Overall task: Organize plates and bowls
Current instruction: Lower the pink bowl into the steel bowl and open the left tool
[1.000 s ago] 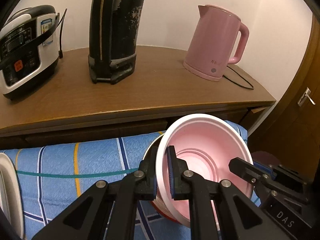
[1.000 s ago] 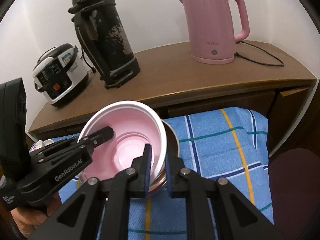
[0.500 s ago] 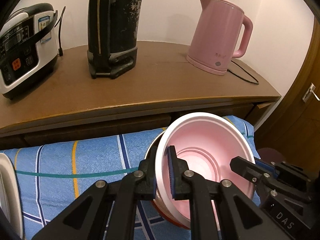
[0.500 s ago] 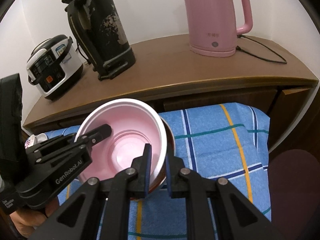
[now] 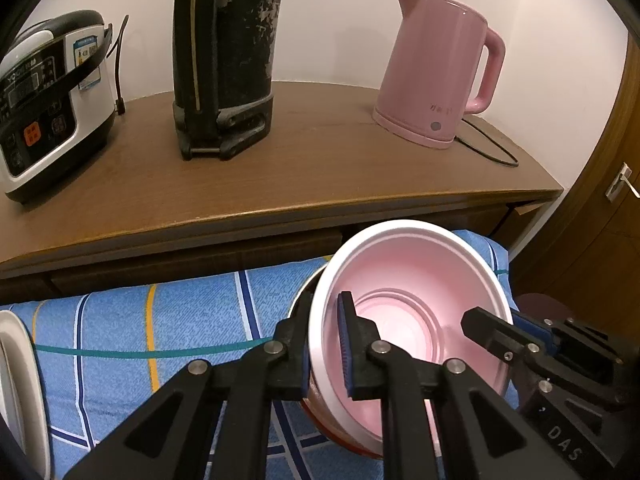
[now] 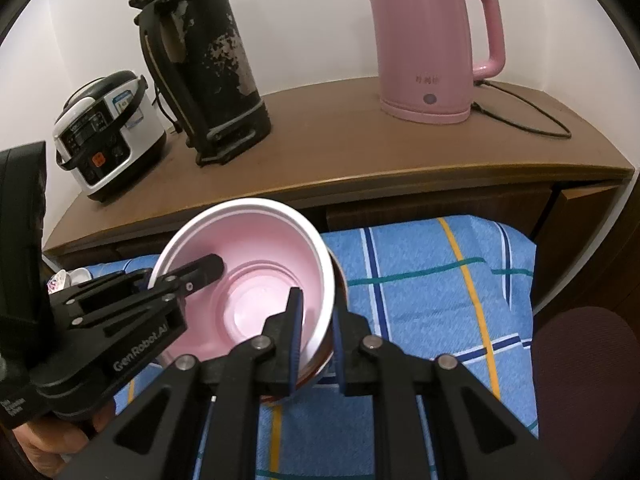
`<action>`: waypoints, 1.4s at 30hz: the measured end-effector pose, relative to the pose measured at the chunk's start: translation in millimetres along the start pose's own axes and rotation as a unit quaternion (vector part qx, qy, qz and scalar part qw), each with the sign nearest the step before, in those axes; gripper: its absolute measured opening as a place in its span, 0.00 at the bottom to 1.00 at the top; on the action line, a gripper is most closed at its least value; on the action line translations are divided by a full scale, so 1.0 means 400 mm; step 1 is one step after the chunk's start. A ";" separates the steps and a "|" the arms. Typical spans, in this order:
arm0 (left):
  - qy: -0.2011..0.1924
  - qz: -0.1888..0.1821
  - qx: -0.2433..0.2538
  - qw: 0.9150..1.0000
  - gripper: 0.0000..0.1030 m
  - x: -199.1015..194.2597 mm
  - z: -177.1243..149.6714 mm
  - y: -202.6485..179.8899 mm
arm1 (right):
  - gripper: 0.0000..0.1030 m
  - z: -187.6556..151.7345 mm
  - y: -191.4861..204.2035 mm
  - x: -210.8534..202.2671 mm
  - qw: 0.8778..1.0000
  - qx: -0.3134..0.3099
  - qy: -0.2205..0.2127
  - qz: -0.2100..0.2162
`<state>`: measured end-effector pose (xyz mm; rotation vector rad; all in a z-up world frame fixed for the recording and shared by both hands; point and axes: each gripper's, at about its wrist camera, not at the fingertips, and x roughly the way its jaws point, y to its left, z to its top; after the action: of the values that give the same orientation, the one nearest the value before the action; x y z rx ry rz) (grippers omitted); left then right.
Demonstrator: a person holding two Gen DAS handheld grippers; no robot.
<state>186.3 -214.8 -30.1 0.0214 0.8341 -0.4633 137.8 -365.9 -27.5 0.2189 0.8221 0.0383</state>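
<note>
A pink bowl with a white rim (image 5: 420, 280) (image 6: 256, 264) sits nested in a darker bowl (image 6: 320, 364) and is held over the blue plaid cloth (image 5: 180, 320). My left gripper (image 5: 324, 344) is shut on the bowl's left rim, one finger inside and one outside. My right gripper (image 6: 316, 336) is shut on the opposite rim the same way. Each gripper shows in the other's view, the right one at lower right (image 5: 520, 344) and the left one at left (image 6: 132, 300). A white plate edge (image 5: 16, 384) stands at the far left.
A wooden counter (image 5: 300, 176) behind the cloth holds a rice cooker (image 5: 44, 100), a worn black thermos (image 5: 224, 60) and a pink kettle (image 5: 436, 72) with its cord. A wooden door (image 5: 600, 208) is at the right. Small crockery (image 6: 64, 280) lies at the left.
Both grippers and the bowl have moved closer to the counter and a little upward; the grips on the rim are unchanged.
</note>
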 end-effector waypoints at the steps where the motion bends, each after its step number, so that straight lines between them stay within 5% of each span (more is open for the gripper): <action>1: -0.001 0.000 0.001 1.000 0.14 -0.001 0.002 0.000 | 0.14 0.000 0.000 0.001 1.000 -0.001 0.000 0.000; 4: -0.007 -0.009 0.001 1.000 0.26 -0.013 0.006 0.001 | 0.13 -0.001 0.003 -0.003 1.000 -0.005 -0.003 -0.006; 7: -0.035 0.011 -0.001 0.999 0.74 -0.041 0.011 0.005 | 0.15 -0.002 0.005 -0.006 1.000 -0.011 -0.008 -0.021; 8: -0.046 0.016 -0.001 0.999 0.76 -0.049 0.011 0.006 | 0.15 -0.002 0.001 -0.005 1.000 -0.009 -0.007 -0.021; 15: -0.061 0.028 -0.018 0.998 0.76 -0.068 0.025 0.040 | 0.17 0.000 -0.009 0.000 1.000 -0.002 -0.007 -0.011; 21: -0.064 0.031 -0.033 0.997 0.76 -0.100 0.000 0.059 | 0.44 -0.002 -0.010 -0.043 0.999 0.002 -0.036 -0.007; 42: -0.044 0.028 -0.001 0.999 0.76 -0.223 -0.168 0.018 | 0.44 -0.160 -0.062 -0.221 0.997 0.057 -0.050 -0.010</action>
<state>89.9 -160.5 -12.9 0.0228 0.7451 -0.4070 29.5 -389.0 -10.8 0.3182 0.7271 -0.0389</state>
